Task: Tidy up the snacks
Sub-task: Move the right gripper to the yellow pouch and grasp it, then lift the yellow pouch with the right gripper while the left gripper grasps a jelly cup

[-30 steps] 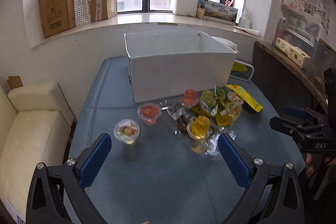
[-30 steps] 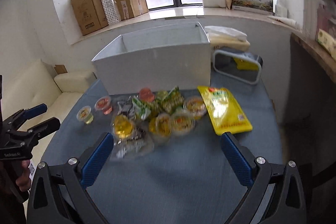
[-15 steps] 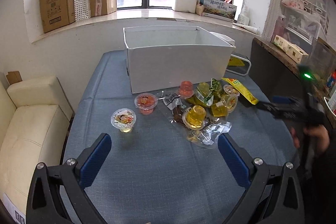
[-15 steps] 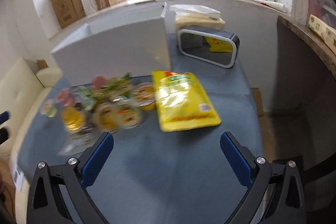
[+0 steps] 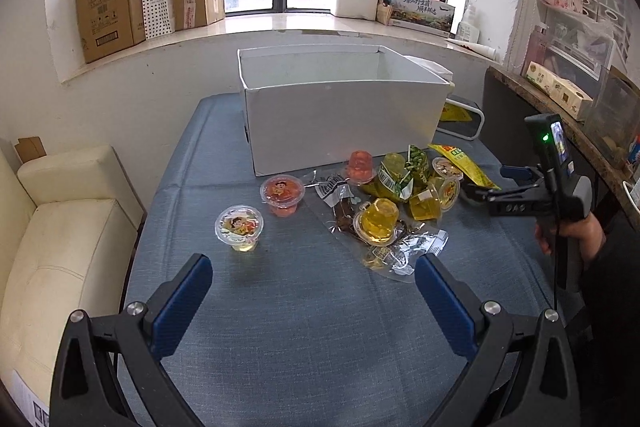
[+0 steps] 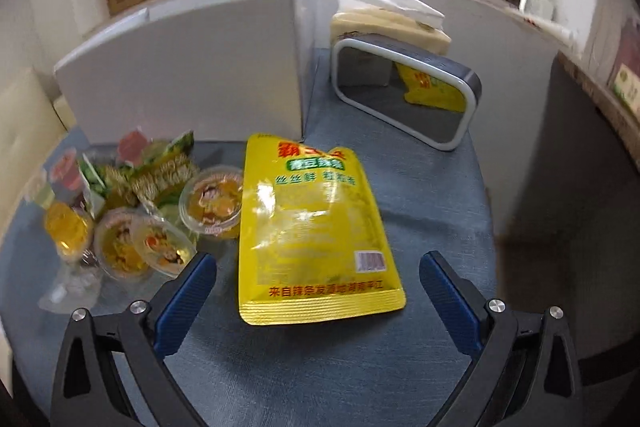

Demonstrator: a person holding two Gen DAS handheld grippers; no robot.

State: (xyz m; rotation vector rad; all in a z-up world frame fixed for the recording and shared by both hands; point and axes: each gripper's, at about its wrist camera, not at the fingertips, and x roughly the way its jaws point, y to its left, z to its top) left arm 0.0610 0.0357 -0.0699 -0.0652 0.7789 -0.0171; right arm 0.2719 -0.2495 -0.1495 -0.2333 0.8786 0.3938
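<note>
Snacks are heaped before the white box [image 5: 340, 115]; the yellow pouch [image 6: 316, 227] is framed by the wide-open right gripper [image 6: 318, 291] (left gripper [image 5: 314, 293] also open, empty). Its near edge, seemingly flat, should be pinched squarely.

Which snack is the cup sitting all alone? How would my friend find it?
Start at the big white box on the blue table, then look toward the couch side of the snack pile. The lone jelly cup stands apart there, just past the red-lidded cup. It has a cartoon lid and pale yellow jelly, and nothing touches it.
</note>
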